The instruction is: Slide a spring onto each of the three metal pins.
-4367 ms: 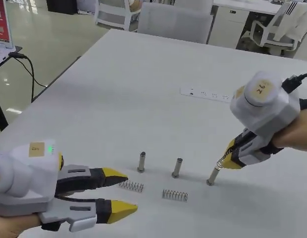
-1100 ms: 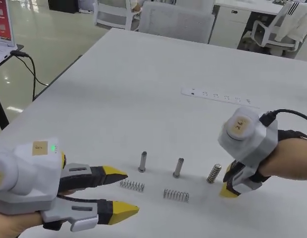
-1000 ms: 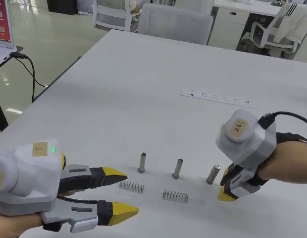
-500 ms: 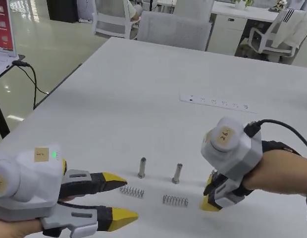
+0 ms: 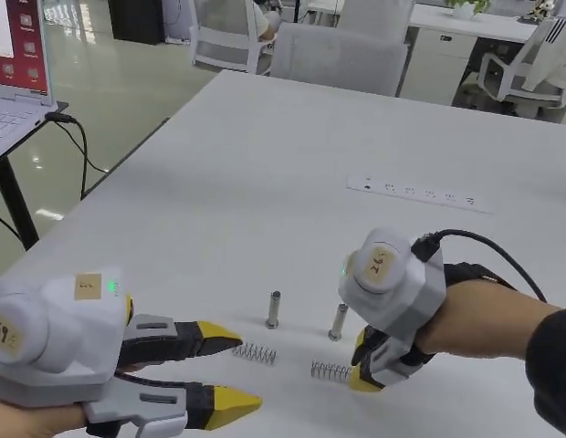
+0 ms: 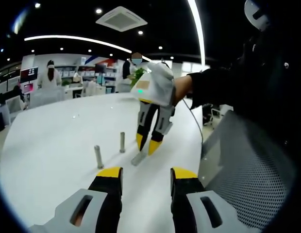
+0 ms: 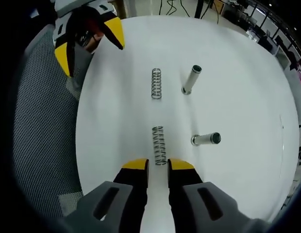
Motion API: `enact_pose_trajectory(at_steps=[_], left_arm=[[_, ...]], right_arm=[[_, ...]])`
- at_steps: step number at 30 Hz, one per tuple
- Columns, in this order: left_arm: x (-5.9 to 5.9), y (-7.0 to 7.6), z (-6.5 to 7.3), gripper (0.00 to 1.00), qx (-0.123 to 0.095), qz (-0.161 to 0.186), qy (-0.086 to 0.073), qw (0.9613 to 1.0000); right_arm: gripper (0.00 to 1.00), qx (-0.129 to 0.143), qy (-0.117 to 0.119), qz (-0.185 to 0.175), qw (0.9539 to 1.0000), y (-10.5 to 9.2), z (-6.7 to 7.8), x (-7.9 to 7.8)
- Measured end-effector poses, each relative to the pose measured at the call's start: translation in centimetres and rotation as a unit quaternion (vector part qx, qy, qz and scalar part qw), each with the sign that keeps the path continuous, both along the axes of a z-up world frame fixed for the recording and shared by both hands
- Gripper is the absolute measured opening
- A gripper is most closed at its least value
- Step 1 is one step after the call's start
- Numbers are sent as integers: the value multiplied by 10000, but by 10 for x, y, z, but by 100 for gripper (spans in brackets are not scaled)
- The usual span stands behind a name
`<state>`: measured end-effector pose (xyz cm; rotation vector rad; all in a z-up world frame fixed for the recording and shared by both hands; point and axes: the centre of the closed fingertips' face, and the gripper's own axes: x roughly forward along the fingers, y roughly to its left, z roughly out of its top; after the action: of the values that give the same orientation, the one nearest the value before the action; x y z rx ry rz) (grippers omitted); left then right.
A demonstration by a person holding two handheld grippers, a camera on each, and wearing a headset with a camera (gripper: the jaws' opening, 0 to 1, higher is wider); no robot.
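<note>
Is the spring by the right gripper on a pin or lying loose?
Lying loose: the spring rests flat on the table before the right gripper, beside a bare pin.

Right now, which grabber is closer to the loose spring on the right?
Right. The right gripper has its tips at the near end of that spring, almost straddling it. The left gripper is farther away, past the other spring.

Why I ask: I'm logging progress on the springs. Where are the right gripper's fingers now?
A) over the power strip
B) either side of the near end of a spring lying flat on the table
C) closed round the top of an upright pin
B: in the right gripper view, the right gripper has its open fingers flanking the near end of a spring that lies flat on the table.
</note>
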<state>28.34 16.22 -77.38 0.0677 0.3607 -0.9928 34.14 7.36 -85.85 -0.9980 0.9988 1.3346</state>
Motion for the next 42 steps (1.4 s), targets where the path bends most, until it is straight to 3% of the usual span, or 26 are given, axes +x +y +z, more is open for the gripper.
enact_pose_trajectory(at_steps=[4,19,35,42], left_arm=[[0,1,-1,33,-2,44,6,10000],[1,3,-2,32,10,130,19,9999],[5,-8,-7,31,133,-226,20,9997],[7,-18,-8,29,185,-512,38,9985]], right_arm=[[12,-146,-93,163,9997,-1,-5,3],[7,-228,-162,379,9989,-1,-8,3],[7,132,52,418,9990,11,34,-24],[7,290,-3,565,9980,23,48,-34]])
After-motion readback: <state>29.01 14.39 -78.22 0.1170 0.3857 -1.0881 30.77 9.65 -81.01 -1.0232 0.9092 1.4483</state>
